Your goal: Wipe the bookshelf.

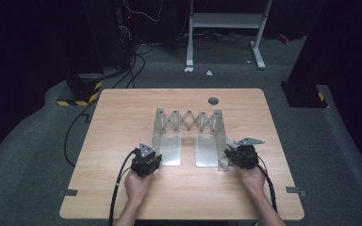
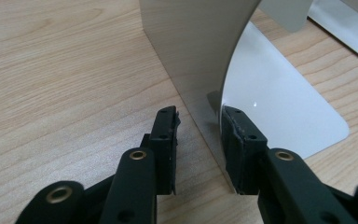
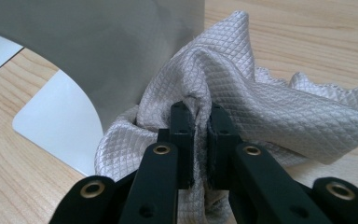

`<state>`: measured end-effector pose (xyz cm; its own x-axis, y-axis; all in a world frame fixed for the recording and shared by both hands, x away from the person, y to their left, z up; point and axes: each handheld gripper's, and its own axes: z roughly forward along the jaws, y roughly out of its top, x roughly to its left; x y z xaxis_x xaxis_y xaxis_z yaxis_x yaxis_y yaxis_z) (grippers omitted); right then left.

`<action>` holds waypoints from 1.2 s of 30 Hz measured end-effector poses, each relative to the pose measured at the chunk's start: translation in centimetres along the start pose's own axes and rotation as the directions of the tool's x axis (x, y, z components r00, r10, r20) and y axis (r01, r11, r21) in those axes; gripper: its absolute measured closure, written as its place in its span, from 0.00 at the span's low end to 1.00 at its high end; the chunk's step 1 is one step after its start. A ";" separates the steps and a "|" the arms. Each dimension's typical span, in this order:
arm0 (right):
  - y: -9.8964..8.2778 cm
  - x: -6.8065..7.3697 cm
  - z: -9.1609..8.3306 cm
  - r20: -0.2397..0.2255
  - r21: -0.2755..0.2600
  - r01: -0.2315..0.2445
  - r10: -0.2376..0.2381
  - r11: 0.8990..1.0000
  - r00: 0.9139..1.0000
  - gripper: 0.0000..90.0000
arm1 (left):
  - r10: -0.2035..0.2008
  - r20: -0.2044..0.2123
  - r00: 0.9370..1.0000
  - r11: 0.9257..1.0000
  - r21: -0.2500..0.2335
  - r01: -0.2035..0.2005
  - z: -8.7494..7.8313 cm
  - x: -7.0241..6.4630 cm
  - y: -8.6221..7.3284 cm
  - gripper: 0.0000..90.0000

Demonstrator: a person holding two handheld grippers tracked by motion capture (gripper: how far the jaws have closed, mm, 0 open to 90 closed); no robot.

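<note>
Right gripper [image 3: 196, 116] clamped on a bunched white cloth [image 3: 261, 93], pressed against the right upright plate of the metal rack [image 1: 188, 123] on the table [image 1: 122, 113]. Left gripper [image 2: 199, 122] straddles the rack's left plate [image 2: 200, 51]; right pad touches, left pad stands clear.

The metal rack [image 1: 189, 123] blocks the middle; table [image 1: 122, 113] edges lie free.

You have a metal rack [image 1: 188, 123] standing upright mid-table, its scissor lattice spread between two end plates that curve down into flat feet pointing toward you. A pale quilted cloth [image 3: 261, 98] lies bunched against the outer face of the right end plate [image 3: 121, 51].
</note>
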<state>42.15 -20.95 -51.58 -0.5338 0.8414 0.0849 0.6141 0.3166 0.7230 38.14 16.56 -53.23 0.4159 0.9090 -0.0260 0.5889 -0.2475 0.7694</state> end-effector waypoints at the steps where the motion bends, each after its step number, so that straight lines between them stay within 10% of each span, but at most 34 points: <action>1: 0.0 0.0 0.0 0.000 -0.001 0.002 -0.002 1.000 1.000 0.93 | 0.001 0.002 1.000 1.000 0.000 -0.001 0.0 0.0 0.0 0.75; 21: 3.1 0.8 -4.1 -0.073 -0.109 0.001 -0.009 0.994 0.997 0.93 | 0.004 0.012 1.000 1.000 -0.002 -0.004 0.1 -0.1 0.1 0.79; 36: 7.0 1.7 -9.5 -0.087 -0.234 0.051 -0.073 0.971 0.994 0.93 | 0.004 0.010 1.000 1.000 -0.001 -0.004 0.1 -0.1 0.1 0.78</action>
<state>40.01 -21.50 -39.87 -0.6259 0.7746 0.0911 0.4326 0.2477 0.8669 38.23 16.44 -53.22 0.4249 0.9048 -0.0293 0.5869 -0.2506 0.7699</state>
